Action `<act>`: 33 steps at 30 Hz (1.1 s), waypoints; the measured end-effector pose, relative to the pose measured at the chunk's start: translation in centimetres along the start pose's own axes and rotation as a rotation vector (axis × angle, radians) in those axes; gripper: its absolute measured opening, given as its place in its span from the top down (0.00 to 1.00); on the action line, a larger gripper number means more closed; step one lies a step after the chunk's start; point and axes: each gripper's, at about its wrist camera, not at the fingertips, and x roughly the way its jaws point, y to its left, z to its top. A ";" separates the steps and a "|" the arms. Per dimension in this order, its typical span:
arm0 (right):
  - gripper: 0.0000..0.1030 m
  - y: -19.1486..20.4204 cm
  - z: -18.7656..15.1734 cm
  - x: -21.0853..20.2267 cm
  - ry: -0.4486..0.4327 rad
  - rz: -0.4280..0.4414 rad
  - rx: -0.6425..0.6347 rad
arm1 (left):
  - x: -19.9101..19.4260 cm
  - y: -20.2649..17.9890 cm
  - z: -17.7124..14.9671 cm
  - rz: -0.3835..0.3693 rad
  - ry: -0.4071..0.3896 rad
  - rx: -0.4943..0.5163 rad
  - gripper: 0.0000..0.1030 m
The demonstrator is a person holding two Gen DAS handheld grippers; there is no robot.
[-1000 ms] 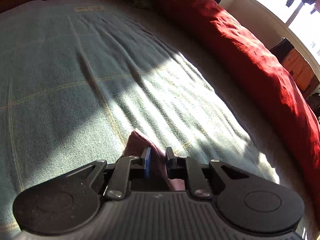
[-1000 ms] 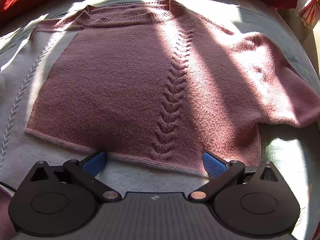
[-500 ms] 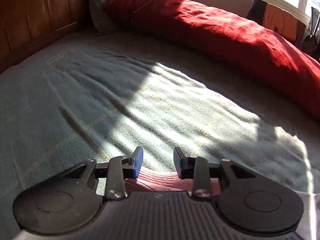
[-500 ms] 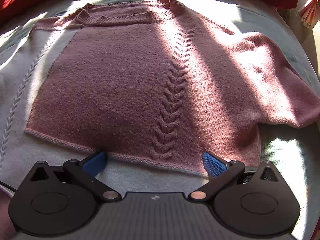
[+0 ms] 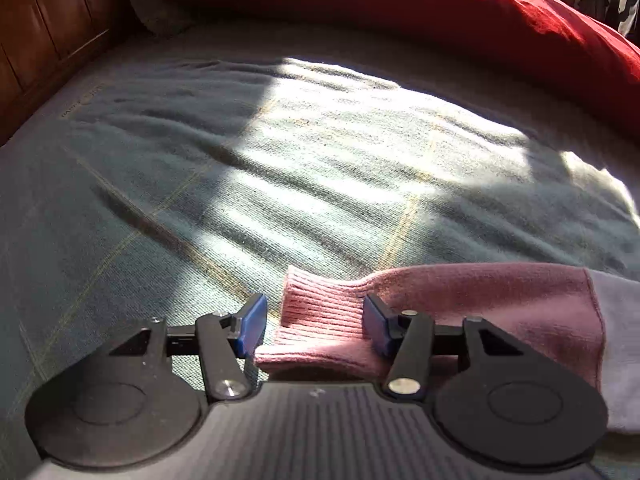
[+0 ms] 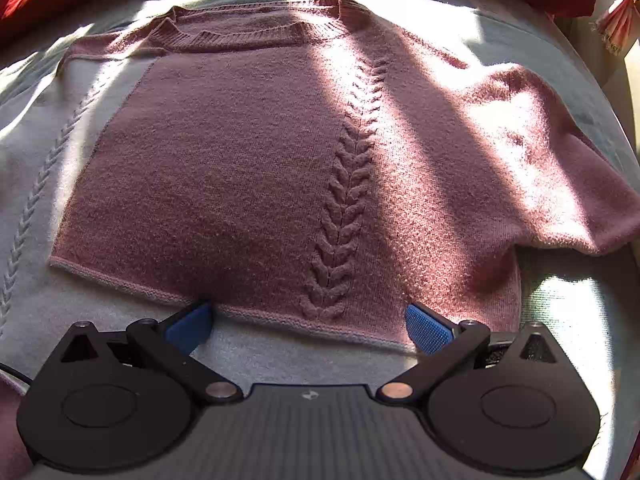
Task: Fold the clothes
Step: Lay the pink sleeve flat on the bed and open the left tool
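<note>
Pink sweater (image 6: 248,168) spread flat, folding barely begun. Left gripper (image 5: 314,330) closing around ribbed cuff (image 5: 316,312), pads not pressing. Right gripper (image 6: 308,326) wide, empty.

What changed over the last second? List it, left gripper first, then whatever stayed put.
The left gripper let go of the pink sleeve cuff it had pinched a second ago. The cuff now lies flat on the green blanket between its jaws, which are closing again. The right gripper stayed open over the sweater hem; the sweater body did not shift.
</note>
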 end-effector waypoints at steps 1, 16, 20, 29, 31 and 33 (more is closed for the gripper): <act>0.00 0.0 0.0 0.0 0.002 -0.001 0.000 | -0.2 -0.4 0.0 -0.009 -0.005 0.033 0.77; 0.00 0.1 -0.1 -0.2 0.005 -0.004 0.001 | -3.1 -1.6 3.6 0.023 -0.180 -0.041 0.58; 0.00 0.0 -0.1 -0.2 0.009 -0.002 -0.002 | -2.4 -4.9 1.8 -0.168 -0.067 0.021 0.50; 0.00 -0.1 -0.1 -0.1 0.000 0.005 -0.004 | -2.0 -3.8 -0.4 0.072 0.013 0.063 0.49; 0.00 -0.1 -0.2 -0.1 -0.009 0.004 -0.003 | -3.1 -4.5 0.1 0.066 0.011 0.071 0.52; 0.00 0.0 -0.3 -0.2 -0.015 0.002 -0.002 | -4.9 -6.7 0.9 -0.057 -0.013 0.082 0.51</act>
